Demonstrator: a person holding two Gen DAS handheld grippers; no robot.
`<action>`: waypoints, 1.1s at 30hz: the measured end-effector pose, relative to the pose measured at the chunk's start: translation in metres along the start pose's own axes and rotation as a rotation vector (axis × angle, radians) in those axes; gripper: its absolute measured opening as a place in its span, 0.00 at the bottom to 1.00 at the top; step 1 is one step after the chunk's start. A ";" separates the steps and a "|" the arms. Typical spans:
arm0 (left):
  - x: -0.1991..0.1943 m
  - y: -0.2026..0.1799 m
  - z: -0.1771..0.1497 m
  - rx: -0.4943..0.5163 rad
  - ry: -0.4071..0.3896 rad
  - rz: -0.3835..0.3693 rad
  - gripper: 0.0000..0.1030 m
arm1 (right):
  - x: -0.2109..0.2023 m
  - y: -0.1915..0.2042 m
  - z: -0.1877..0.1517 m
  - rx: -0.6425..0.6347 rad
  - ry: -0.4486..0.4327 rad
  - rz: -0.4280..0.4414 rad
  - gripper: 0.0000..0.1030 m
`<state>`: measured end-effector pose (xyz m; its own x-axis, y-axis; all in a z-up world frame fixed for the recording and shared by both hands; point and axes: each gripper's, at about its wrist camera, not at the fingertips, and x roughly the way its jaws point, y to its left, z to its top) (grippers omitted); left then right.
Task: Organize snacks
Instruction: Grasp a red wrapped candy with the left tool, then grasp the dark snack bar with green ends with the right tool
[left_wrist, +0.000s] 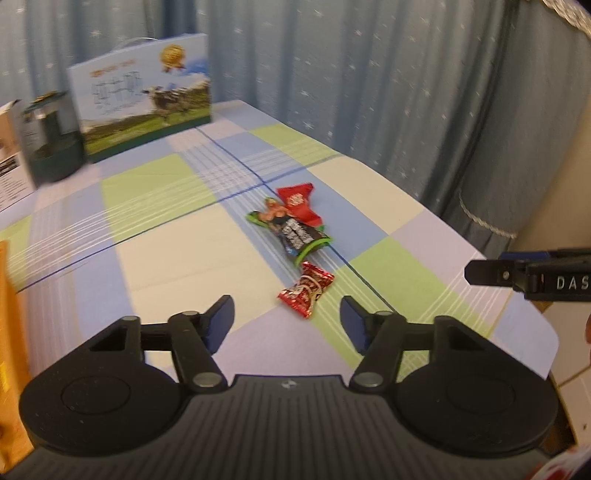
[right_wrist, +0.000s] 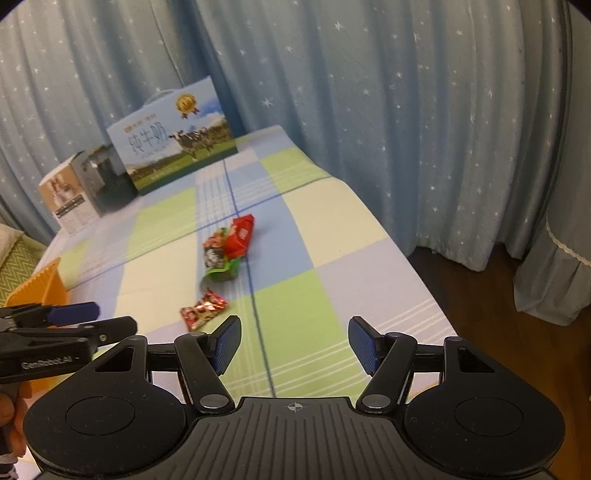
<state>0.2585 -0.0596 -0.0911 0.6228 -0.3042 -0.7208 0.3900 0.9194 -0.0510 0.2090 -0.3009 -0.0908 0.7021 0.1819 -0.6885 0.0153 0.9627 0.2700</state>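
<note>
Three snack packets lie on the checked tablecloth. Nearest is a small shiny red candy packet. Behind it lies a green and black packet, partly under a plain red packet. My left gripper hovers just short of the shiny red packet, open, with nothing between its blue pads. My right gripper is open and empty over the cloth, to the right of the packets. In each wrist view the other gripper shows at the frame's edge.
A milk carton box with cows and a dark box stand at the table's far end. An orange container sits at the left. Starred blue curtains hang behind; the table edge drops off at the right.
</note>
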 end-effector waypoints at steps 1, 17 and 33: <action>0.008 -0.001 0.000 0.014 0.007 -0.008 0.54 | 0.004 -0.002 0.001 0.003 0.002 -0.005 0.63; 0.085 -0.008 0.009 0.154 0.049 -0.080 0.34 | 0.049 -0.006 0.003 0.015 0.024 -0.021 0.62; 0.037 0.041 -0.022 -0.101 0.024 0.046 0.16 | 0.085 0.042 0.025 -0.118 -0.011 0.106 0.62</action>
<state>0.2831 -0.0276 -0.1351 0.6217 -0.2564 -0.7401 0.2902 0.9531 -0.0864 0.2866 -0.2502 -0.1210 0.7029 0.2820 -0.6530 -0.1422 0.9552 0.2594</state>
